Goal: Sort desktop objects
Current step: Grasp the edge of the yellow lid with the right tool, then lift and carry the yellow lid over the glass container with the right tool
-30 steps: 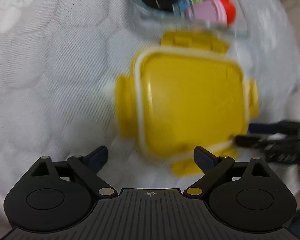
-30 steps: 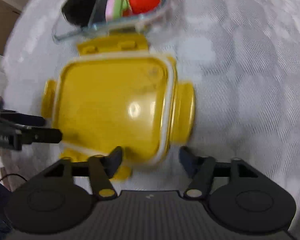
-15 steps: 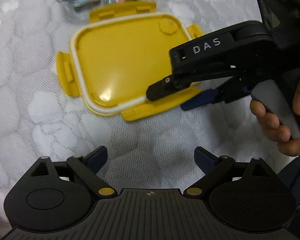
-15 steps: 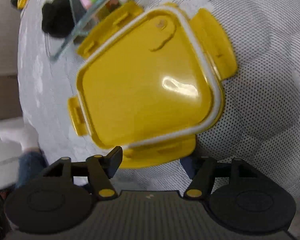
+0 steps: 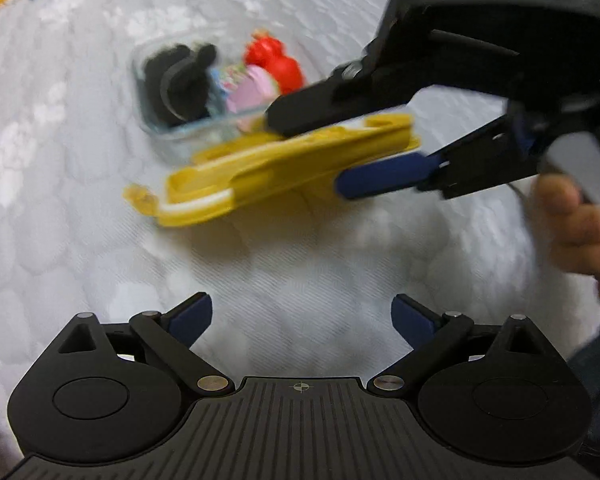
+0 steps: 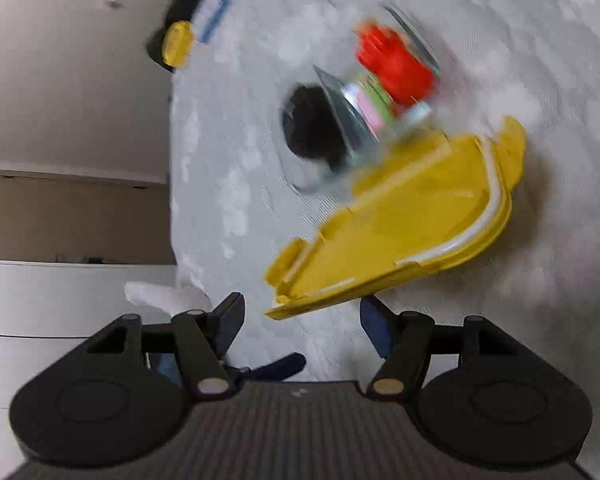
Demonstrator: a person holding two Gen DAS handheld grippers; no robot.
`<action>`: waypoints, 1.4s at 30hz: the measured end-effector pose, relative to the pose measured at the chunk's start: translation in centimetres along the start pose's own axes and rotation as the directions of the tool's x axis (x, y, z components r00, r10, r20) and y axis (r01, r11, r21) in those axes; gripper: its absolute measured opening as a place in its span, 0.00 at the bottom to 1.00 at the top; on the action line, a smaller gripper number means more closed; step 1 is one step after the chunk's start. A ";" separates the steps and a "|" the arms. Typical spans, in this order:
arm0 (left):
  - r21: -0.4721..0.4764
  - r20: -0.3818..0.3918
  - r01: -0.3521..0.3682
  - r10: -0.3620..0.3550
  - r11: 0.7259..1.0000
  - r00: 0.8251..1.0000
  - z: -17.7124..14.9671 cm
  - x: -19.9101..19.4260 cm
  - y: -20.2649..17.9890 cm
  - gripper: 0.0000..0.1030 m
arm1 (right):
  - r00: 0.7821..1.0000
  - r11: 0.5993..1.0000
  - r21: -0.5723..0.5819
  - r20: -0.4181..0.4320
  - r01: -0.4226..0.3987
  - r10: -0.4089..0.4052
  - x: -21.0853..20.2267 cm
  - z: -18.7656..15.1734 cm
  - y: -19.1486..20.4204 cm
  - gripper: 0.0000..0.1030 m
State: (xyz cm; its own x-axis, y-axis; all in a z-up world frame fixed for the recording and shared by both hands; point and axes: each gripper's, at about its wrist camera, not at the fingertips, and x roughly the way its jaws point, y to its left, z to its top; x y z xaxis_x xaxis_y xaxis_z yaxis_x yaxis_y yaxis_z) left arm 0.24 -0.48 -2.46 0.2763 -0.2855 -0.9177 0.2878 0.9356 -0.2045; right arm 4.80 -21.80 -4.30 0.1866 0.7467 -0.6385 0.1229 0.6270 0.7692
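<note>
Yellow lid [image 5: 284, 168] with white seal, tilted, raised off quilted surface; clear glass container [image 5: 180, 92] behind, open, holding black, pink and red items.

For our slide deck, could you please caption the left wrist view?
Right gripper lifts tilted yellow plastic lid beside clear container; left gripper open.

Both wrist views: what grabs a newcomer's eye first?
The bright yellow plastic snap-lock lid stands out first: it hangs tilted above the white quilted surface, clamped at its edge in the right gripper. Just behind it sits the clear glass container holding a red toy, a black object and pastel pieces. The left gripper is open and holds nothing.
</note>
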 end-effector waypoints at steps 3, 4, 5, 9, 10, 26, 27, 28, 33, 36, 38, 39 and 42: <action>-0.026 0.010 -0.058 0.058 0.998 0.998 1.4 1.1 0.8 0.96 | 0.999 1.000 -0.008 0.034 0.022 -0.021 -0.3 1.6 0.3 0.65; -0.038 0.016 -0.068 0.069 0.997 0.997 1.8 1.2 1.2 0.96 | 0.999 0.999 -0.017 0.045 0.029 -0.028 -0.3 1.9 0.1 0.65; -0.051 0.026 -0.082 0.083 0.995 0.996 2.2 1.2 1.6 0.96 | 0.998 0.999 -0.031 0.056 0.034 -0.032 -0.2 2.4 0.3 0.65; -0.097 0.092 -0.133 0.142 0.986 0.986 4.5 1.0 3.3 0.96 | 0.994 0.997 -0.064 0.111 0.033 -0.025 1.5 4.6 0.8 0.75; -0.109 0.104 -0.142 0.153 0.984 0.983 5.2 1.0 3.7 0.96 | 0.993 0.998 -0.061 0.118 0.031 -0.024 1.7 5.2 0.9 0.76; -0.223 0.219 -0.125 0.175 0.967 0.960 11.9 3.3 7.2 0.97 | 0.975 0.987 -0.155 0.223 0.032 0.004 -2.1 8.9 3.4 0.81; -0.227 0.225 -0.133 0.185 0.965 0.957 12.1 3.5 7.4 0.97 | 0.963 0.968 -0.228 0.264 0.109 -0.046 -2.5 8.7 3.7 0.81; -0.233 0.230 -0.142 0.196 0.962 0.953 12.5 4.2 7.7 0.97 | 0.949 0.937 -0.294 0.300 0.186 -0.095 -2.7 8.4 3.9 0.81; -0.283 0.203 -0.160 0.222 0.945 0.954 14.0 6.5 10.0 0.97 | 0.893 0.768 -0.476 0.353 0.428 -0.278 -1.7 7.8 2.6 0.80; -0.329 0.160 -0.115 0.175 0.937 0.971 13.8 6.8 11.5 0.97 | 0.909 0.811 -0.423 0.286 0.403 -0.303 -0.8 8.5 0.2 0.76; -0.339 0.135 -0.025 0.076 0.940 0.988 12.8 6.1 12.3 0.97 | 0.928 0.836 -0.408 0.227 0.366 -0.295 -0.2 8.9 -1.1 0.73; -0.334 0.127 0.029 0.014 0.942 0.992 12.3 5.7 12.5 0.97 | 0.934 0.839 -0.414 0.206 0.353 -0.292 0.0 8.9 -1.6 0.73; -0.333 0.108 0.130 -0.099 0.934 0.989 10.0 5.0 12.7 0.97 | 0.924 0.788 -0.483 0.196 0.382 -0.328 0.7 8.5 -2.5 0.73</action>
State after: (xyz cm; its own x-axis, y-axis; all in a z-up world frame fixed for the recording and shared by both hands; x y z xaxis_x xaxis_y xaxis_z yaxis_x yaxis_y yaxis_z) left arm 14.47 7.91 -6.28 0.3440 -0.3979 -0.8505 -0.0002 0.9057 -0.4238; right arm 12.89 -24.75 -6.45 0.3232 0.4413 -0.8371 -0.3026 0.8864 0.3504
